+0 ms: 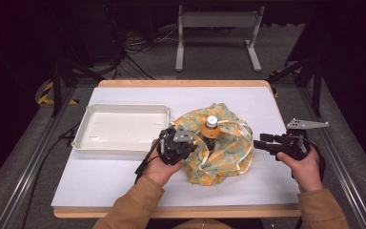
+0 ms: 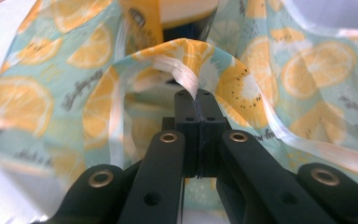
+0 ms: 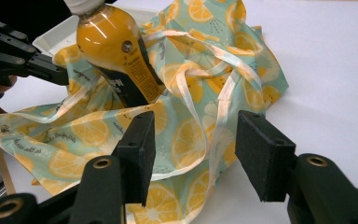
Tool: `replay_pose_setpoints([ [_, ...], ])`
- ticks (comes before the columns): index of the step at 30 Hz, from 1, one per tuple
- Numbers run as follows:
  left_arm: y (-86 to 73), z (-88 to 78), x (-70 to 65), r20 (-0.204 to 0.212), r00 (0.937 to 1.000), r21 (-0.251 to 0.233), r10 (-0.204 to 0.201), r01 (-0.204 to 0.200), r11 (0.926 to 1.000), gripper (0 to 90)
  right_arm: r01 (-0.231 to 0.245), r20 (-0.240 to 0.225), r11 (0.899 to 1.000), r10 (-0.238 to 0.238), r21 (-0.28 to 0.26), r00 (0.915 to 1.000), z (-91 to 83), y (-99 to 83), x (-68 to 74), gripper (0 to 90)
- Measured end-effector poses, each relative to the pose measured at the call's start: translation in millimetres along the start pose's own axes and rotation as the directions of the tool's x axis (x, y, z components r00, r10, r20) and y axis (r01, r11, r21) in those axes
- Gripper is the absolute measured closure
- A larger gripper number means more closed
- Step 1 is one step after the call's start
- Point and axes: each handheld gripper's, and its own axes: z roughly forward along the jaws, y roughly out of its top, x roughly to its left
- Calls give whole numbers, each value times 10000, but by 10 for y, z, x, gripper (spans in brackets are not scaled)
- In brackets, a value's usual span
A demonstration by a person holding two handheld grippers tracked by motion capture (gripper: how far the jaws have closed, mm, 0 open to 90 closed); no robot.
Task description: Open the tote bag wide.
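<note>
A bag [image 1: 221, 155] of mint cloth printed with orange slices lies crumpled at the table's middle. An orange drink bottle [image 1: 210, 130] with a white cap stands tilted inside it. My left gripper [image 1: 189, 144] is at the bag's left side, shut on the bag's ribbon-trimmed rim [image 2: 186, 74], which rises in a fold from between the pads of this gripper [image 2: 193, 100]. My right gripper [image 1: 259, 143] hovers just right of the bag, open. In the right gripper view, that gripper [image 3: 193, 149] has nothing pressed by its pads, and the bottle [image 3: 116, 51] and bag [image 3: 242, 42] lie beyond.
A white plastic tray [image 1: 124, 108] sits on the white tabletop [image 1: 267, 100] left of the bag, close behind my left hand. Bare tabletop lies at the front and the far right. A metal stand and cables are on the floor beyond the table.
</note>
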Motion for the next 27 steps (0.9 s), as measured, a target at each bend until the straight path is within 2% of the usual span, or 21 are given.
replay_pose_setpoints([
  [3,-99,-89,42,-66,9993,111,-378,378,9992,896,179,43,9998,-179,3,9998,24,15,60,555],
  [6,-212,-93,99,0,9962,373,-876,875,9955,896,379,31,9993,-379,-30,9993,64,37,151,639],
  [8,-292,-43,129,-117,9931,724,-1170,1176,9904,895,634,25,9980,-633,-62,9980,101,57,234,677],
  [11,-408,103,157,-195,9855,1272,-1685,1697,9773,897,899,-49,9958,-900,-195,9959,134,82,322,708],
  [12,-408,103,157,-195,9855,1272,-1685,1697,9773,897,899,-49,9958,-900,-195,9959,134,82,322,708],
  [14,-424,204,122,-143,9858,1494,-1673,1676,9745,897,1056,-137,9938,-1061,-341,9943,168,105,395,730],
  [17,-394,246,85,-69,9877,1557,-1560,1552,9755,898,1207,-236,9918,-1217,-430,9923,230,127,460,760],
  [20,-388,257,77,-20,9879,1630,-1554,1536,9746,897,1268,-288,9912,-1280,-382,9914,316,142,489,776],
  [27,-392,256,84,111,9875,1471,-1572,1539,9771,895,1503,-271,9881,-1512,-340,9881,509,184,556,799],
])
